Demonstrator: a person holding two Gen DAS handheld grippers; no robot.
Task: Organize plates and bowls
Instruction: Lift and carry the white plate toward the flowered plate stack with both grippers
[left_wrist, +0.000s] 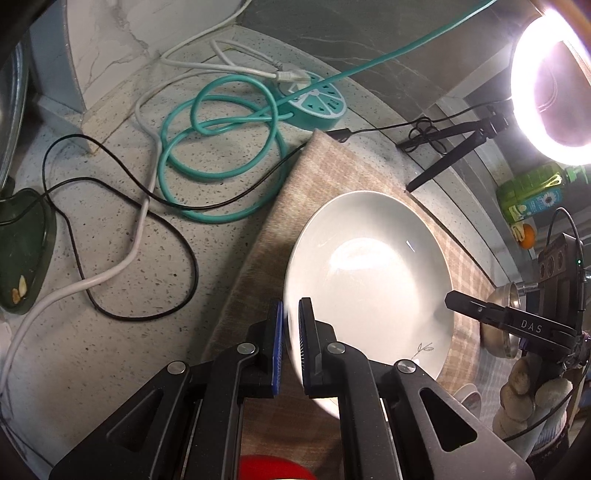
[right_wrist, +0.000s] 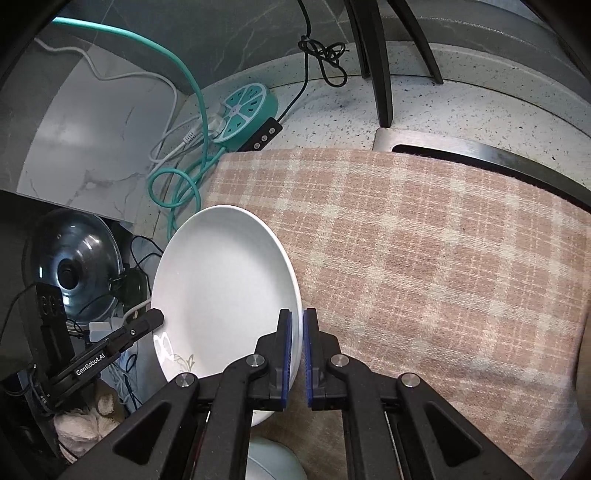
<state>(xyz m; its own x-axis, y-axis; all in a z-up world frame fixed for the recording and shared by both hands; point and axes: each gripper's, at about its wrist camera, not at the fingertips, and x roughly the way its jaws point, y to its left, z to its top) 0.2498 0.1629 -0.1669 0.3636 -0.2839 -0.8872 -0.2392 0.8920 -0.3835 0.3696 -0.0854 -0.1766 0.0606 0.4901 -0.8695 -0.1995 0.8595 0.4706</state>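
A white plate (left_wrist: 369, 266) with a small leaf print near its rim hangs tilted above a beige checked cloth (left_wrist: 332, 173). My left gripper (left_wrist: 291, 306) is shut on the plate's left rim, which runs between the blue pads. In the right wrist view the same plate (right_wrist: 221, 277) has its right rim pinched in my right gripper (right_wrist: 297, 317), also shut. Each gripper shows in the other's view: the right one's fingers (left_wrist: 480, 308) at the plate's far edge, the left one's fingers (right_wrist: 140, 326) at the opposite edge. The cloth (right_wrist: 424, 240) lies below.
A teal round power strip (left_wrist: 317, 103) with looped teal, white and black cables lies on the speckled counter. A ring light (left_wrist: 550, 85) on a tripod glares at upper right. A metal bowl (left_wrist: 502, 321), a green dish (left_wrist: 22, 251), a pot lid (right_wrist: 74, 266) and a pale bowl (right_wrist: 273, 465) sit nearby.
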